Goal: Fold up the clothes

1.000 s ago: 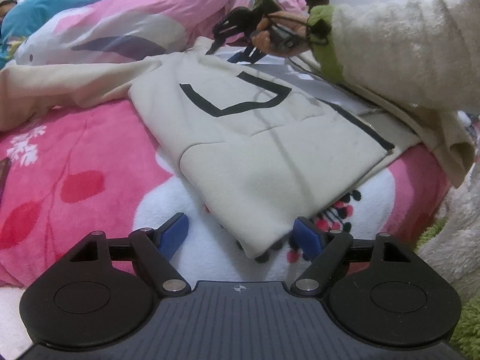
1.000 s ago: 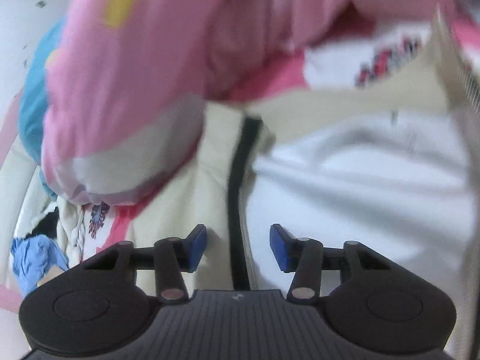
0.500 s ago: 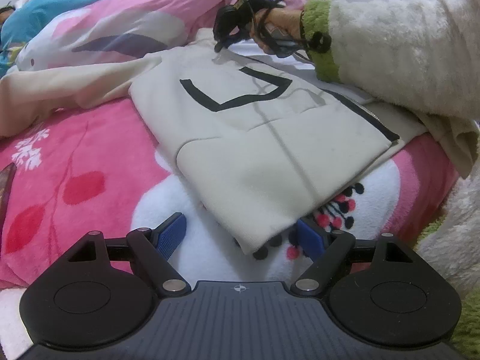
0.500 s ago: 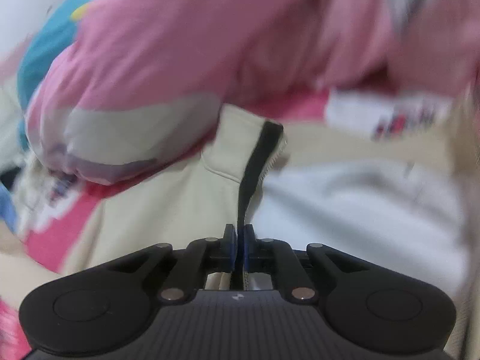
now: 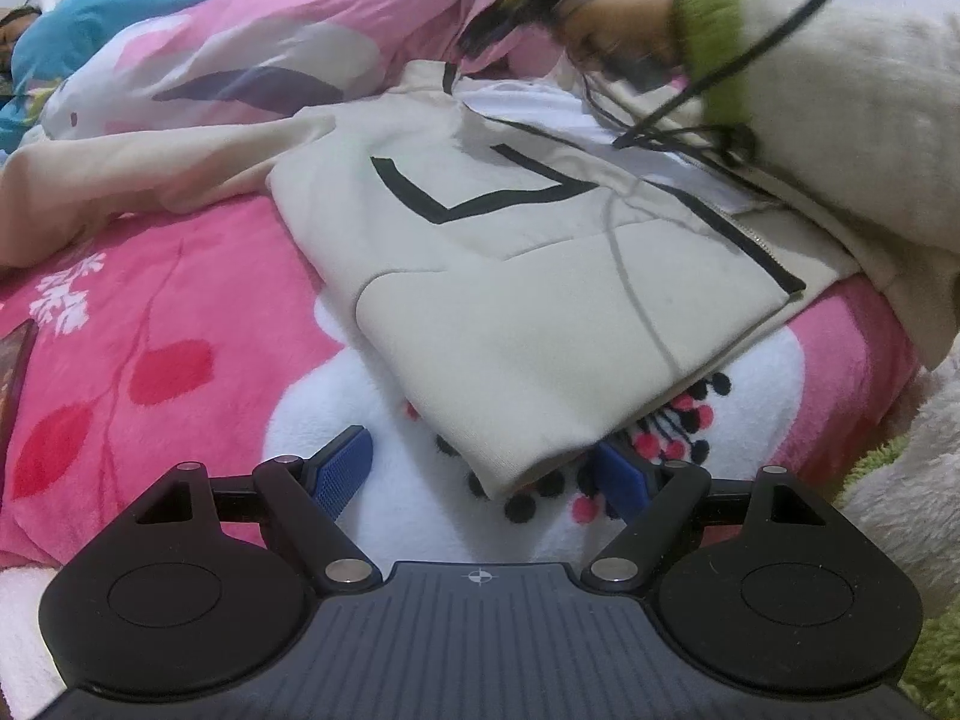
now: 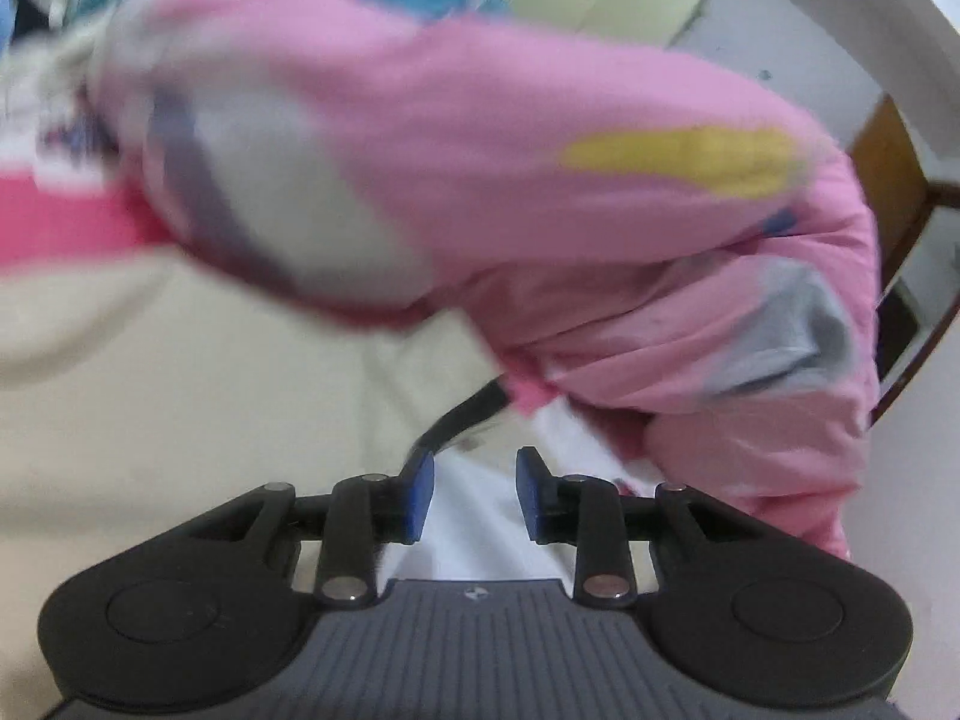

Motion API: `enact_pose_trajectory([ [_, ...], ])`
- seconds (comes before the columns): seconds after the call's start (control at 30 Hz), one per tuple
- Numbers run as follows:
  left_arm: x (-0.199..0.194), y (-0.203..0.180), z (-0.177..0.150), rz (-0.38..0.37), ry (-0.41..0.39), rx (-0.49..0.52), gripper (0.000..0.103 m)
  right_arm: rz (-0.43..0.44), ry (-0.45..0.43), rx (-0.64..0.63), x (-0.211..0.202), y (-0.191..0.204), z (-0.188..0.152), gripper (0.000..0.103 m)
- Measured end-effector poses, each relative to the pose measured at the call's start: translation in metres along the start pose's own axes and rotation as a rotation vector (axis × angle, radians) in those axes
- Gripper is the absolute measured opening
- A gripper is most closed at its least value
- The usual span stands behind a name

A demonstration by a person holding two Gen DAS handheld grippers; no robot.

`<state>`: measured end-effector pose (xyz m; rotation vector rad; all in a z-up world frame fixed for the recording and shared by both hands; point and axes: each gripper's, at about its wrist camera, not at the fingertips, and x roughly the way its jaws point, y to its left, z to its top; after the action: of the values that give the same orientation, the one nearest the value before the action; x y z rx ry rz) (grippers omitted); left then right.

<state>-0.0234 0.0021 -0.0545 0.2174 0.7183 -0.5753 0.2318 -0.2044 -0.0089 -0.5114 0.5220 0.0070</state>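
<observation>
A cream zip jacket with black trim lies spread on the bed, front panel folded over. One sleeve trails to the left. My left gripper is open low over the blanket, and the jacket's near hem corner sits between its blue pads. My right gripper is open at the far collar end, over the white lining. The black zip edge runs just ahead of its left pad. Nothing is held. In the left wrist view a hand holds that gripper, blurred, above the collar.
A pink flowered blanket covers the bed. A bulky pink quilt is heaped right behind the collar. The person's fluffy cream sleeve lies across the jacket's right side. A dark flat object is at the left edge, green rug at lower right.
The right gripper shut on the black zip edge at the collar half a second ago, and has now opened, let go and swung toward the quilt. The left gripper has barely moved.
</observation>
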Motion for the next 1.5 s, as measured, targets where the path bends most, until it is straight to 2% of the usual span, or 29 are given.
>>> enact_pose_trajectory([
  [0.03,0.000,0.001,0.000,-0.004,-0.003,-0.003,0.081,0.029,-0.013,0.008,-0.015,-0.006,0.000,0.032],
  [0.17,-0.010,0.008,-0.001,-0.025,-0.045,-0.053,0.081,0.312,0.033,0.038,-0.058,-0.003,-0.016,0.032],
  [0.23,-0.016,0.012,-0.002,-0.037,-0.070,-0.083,0.081,0.389,0.116,-0.004,-0.060,0.014,-0.039,0.031],
  [0.27,-0.020,0.014,-0.002,-0.042,-0.083,-0.098,0.081,0.372,0.190,-0.064,-0.052,0.027,-0.057,0.030],
  [0.33,-0.026,0.018,-0.003,-0.053,-0.109,-0.129,0.081,0.320,0.136,-0.133,-0.051,0.036,-0.083,0.030],
  [0.43,-0.035,0.024,-0.004,-0.070,-0.148,-0.175,0.081,0.204,0.204,-0.072,-0.057,0.027,-0.068,0.030],
  [0.5,-0.039,0.027,-0.006,-0.077,-0.158,-0.200,0.080,0.258,0.142,0.014,-0.083,0.018,-0.053,0.030],
  [0.63,-0.042,0.035,-0.012,-0.081,-0.147,-0.239,0.080,0.415,0.060,-0.028,-0.131,0.034,-0.055,0.031],
  [0.73,-0.043,0.041,-0.016,-0.084,-0.139,-0.269,0.079,0.294,0.160,-0.243,-0.123,0.066,-0.096,0.035],
  [0.83,-0.045,0.047,-0.020,-0.087,-0.131,-0.299,0.079,0.229,0.155,-0.253,-0.137,0.067,-0.103,0.035],
  [0.9,-0.046,0.050,-0.022,-0.089,-0.125,-0.318,0.079,0.338,0.087,-0.190,-0.168,0.067,-0.093,0.035],
  [0.97,-0.048,0.054,-0.025,-0.092,-0.119,-0.338,0.079,0.510,0.012,-0.182,-0.199,0.077,-0.088,0.037],
  [1.0,-0.050,0.059,-0.028,-0.082,-0.119,-0.371,0.079,0.607,-0.021,-0.194,-0.215,0.085,-0.087,0.041],
  [1.07,-0.055,0.069,-0.032,-0.069,-0.123,-0.435,0.079,0.740,-0.072,-0.263,-0.243,0.107,-0.092,0.051],
  [1.17,-0.062,0.081,-0.038,-0.067,-0.131,-0.515,0.079,0.805,-0.113,-0.396,-0.262,0.141,-0.102,0.053],
  [1.2,-0.064,0.085,-0.040,-0.068,-0.133,-0.538,0.079,0.805,-0.128,-0.426,-0.265,0.150,-0.107,0.058],
  [1.23,-0.065,0.087,-0.041,-0.068,-0.133,-0.551,0.079,0.799,-0.140,-0.441,-0.267,0.157,-0.109,0.069],
  [1.3,-0.068,0.087,-0.043,-0.068,-0.134,-0.560,0.079,0.745,-0.170,-0.459,-0.267,0.173,-0.115,0.077],
  [1.37,-0.069,0.088,-0.045,-0.069,-0.134,-0.565,0.079,0.664,-0.192,-0.491,-0.263,0.187,-0.122,0.074],
  [1.4,-0.069,0.087,-0.045,-0.070,-0.132,-0.566,0.079,0.610,-0.189,-0.509,-0.260,0.191,-0.128,0.051],
  [1.43,-0.068,0.087,-0.046,-0.071,-0.130,-0.567,0.079,0.588,-0.174,-0.491,-0.257,0.190,-0.130,0.037],
  [1.47,-0.067,0.088,-0.046,-0.075,-0.125,-0.566,0.079,0.593,-0.158,-0.409,-0.254,0.179,-0.126,0.028],
  [1.5,-0.065,0.088,-0.045,-0.076,-0.121,-0.564,0.079,0.602,-0.143,-0.309,-0.252,0.165,-0.122,0.014],
])
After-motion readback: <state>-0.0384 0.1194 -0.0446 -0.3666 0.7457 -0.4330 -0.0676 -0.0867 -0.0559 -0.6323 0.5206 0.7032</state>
